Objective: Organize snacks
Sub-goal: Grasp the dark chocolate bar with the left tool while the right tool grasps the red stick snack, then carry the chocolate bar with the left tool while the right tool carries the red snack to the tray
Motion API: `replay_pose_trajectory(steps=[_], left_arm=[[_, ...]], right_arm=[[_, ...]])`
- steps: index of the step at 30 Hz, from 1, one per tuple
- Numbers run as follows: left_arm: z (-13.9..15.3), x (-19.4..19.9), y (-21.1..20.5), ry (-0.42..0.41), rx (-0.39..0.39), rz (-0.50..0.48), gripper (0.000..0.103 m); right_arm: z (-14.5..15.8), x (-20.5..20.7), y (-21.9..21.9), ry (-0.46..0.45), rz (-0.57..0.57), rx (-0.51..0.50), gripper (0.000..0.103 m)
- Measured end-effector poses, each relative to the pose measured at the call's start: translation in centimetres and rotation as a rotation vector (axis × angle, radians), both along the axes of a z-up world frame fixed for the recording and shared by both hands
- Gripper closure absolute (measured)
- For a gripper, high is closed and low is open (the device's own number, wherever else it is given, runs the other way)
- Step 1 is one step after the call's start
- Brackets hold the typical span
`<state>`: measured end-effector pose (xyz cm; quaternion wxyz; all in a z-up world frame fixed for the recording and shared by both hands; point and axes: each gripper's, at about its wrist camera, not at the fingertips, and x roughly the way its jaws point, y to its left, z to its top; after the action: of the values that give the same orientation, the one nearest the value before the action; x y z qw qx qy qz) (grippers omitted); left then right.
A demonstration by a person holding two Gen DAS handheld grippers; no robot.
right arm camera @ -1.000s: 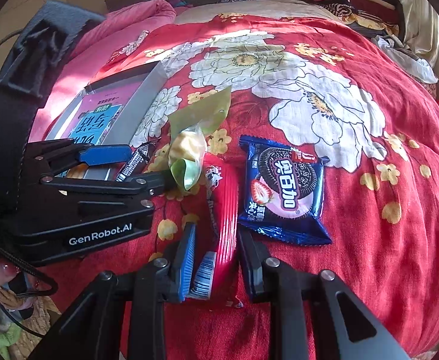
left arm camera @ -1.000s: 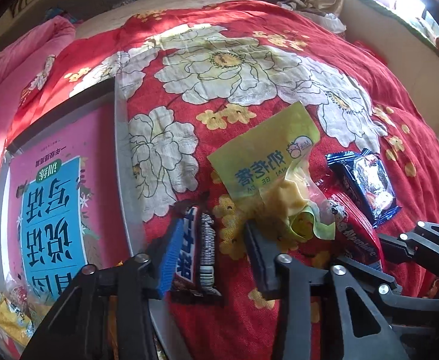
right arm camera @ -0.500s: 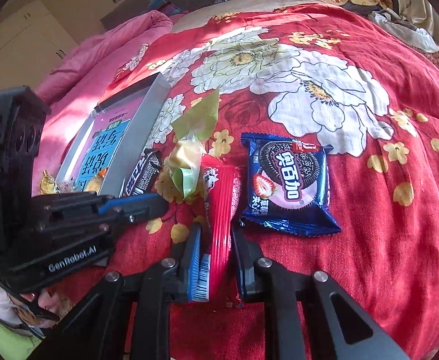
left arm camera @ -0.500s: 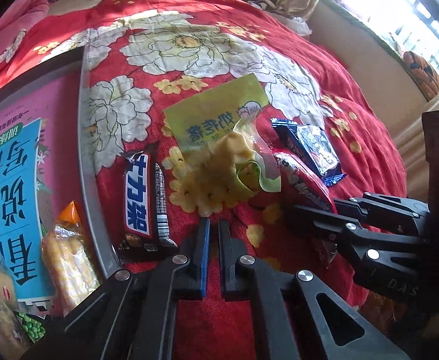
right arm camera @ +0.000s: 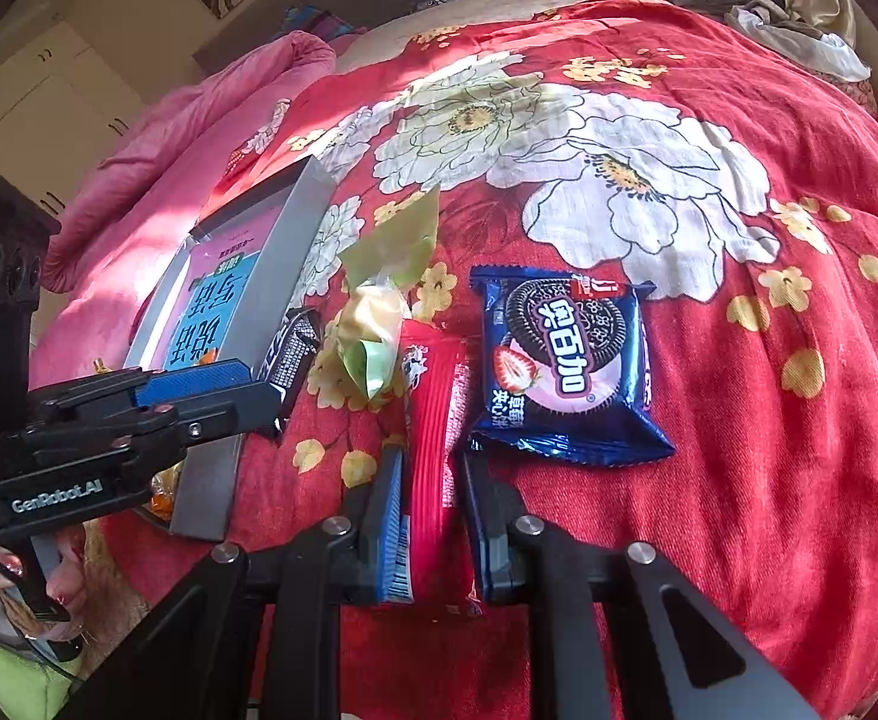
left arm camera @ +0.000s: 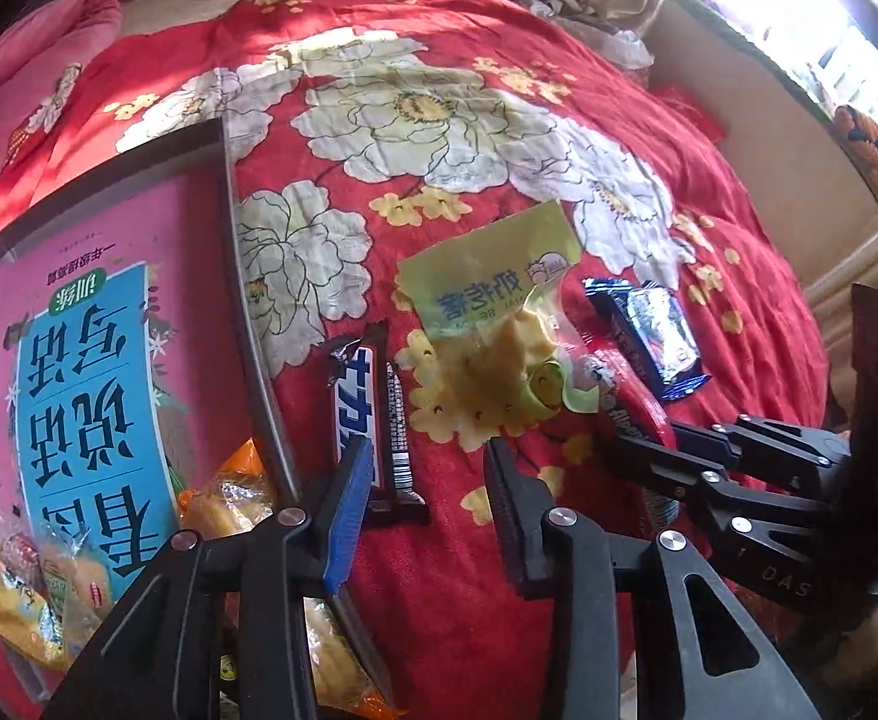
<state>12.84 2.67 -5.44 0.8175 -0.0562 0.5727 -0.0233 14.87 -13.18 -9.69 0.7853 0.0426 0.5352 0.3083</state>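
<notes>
Left gripper (left arm camera: 429,504): I hold the jaws wide apart, gripping nothing; the chocolate bar (left arm camera: 372,420) lies just ahead of my blue pad.
Right gripper (right arm camera: 429,516): jaws nearly closed around the red packet (right arm camera: 432,450); it sits between my pads, and I judge it gripped.
Risk, left: my blue pad hangs over the bar's near end; closing here may pinch only the wrapper edge or snag the blanket (left arm camera: 439,120).
Risk, right: the red packet is limp; lifted by one end, it may sag and drag the yellow bag (right arm camera: 378,324) that touches it.
Oreo pack (right arm camera: 565,366): right of my right jaws, untouched.
Tray (left arm camera: 252,336): left of my left jaws; holds a pink book and several wrapped snacks at its near end.
</notes>
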Motion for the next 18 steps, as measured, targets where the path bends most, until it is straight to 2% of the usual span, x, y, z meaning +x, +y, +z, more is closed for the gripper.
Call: replay_pose_trajectory(steps=[9,13,15,18], left_arm=[[-1.9,3.3,-1.4,0.117,0.223,-0.006,0.063],[-2.9,4.0,-2.3,0.139,0.316,-0.048,0.057],[-3.2,3.8,-2.6,0.129,0.341,-0.066,0.057],[-3.0,3.3,-2.4,0.094,0.336,-0.082,0.061]], right_arm=[[0.4,0.0,-0.5,0.01,-0.008,0.041,0.083],[0.6,0.0,-0.8,0.015,-0.016,0.065,0.083],[0.6,0.0,-0.8,0.015,-0.014,0.067,0.083],[0.4,0.0,-0.4,0.011,-0.003,0.054,0.083]])
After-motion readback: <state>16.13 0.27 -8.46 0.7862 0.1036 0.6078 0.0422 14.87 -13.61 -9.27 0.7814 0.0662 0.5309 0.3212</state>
